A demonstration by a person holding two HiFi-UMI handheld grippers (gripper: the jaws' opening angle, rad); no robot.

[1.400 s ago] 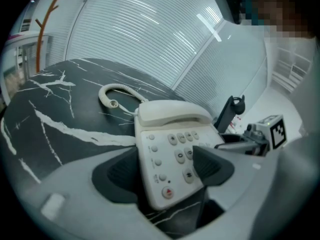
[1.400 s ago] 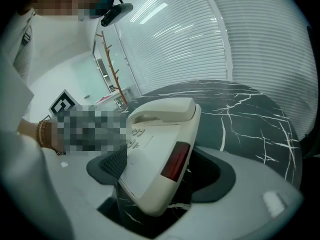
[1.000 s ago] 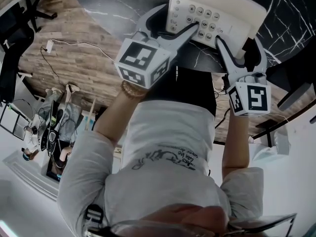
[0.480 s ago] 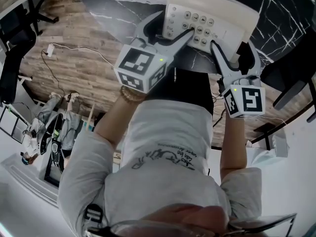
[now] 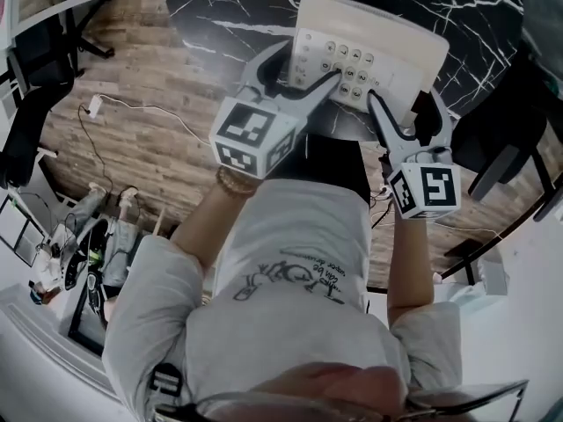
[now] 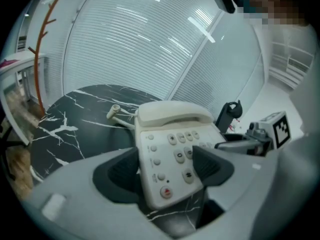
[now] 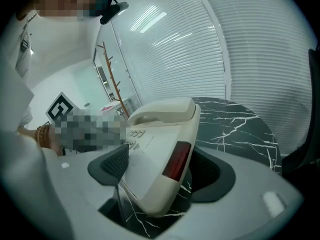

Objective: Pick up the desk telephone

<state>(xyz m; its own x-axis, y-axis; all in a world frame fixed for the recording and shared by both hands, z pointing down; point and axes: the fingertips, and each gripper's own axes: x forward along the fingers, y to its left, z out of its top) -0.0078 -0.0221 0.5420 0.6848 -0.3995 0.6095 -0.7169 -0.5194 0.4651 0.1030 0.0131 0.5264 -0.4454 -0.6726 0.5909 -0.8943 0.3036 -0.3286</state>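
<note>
The cream desk telephone [image 5: 365,47], with its handset on the cradle, hangs tilted above the black marble table [image 5: 220,7]. My left gripper [image 5: 303,69] clamps its near left corner. In the left gripper view the telephone [image 6: 170,144] fills the gap of the left gripper [image 6: 167,171], one pad on its side and one on the keypad. My right gripper [image 5: 406,104] clamps the near right corner. The right gripper view has the telephone [image 7: 160,134] wedged in the right gripper [image 7: 160,174], its red side window facing the camera.
A white cord end [image 6: 114,111] lies on the table behind the telephone. Dark office chairs stand on the wooden floor at the left [image 5: 26,104] and right [image 5: 501,139]. A thin cable [image 5: 114,104] trails across the floor.
Both grippers have risen together with the telephone held between them, and the table now sits lower beneath it. The grip has not changed.
</note>
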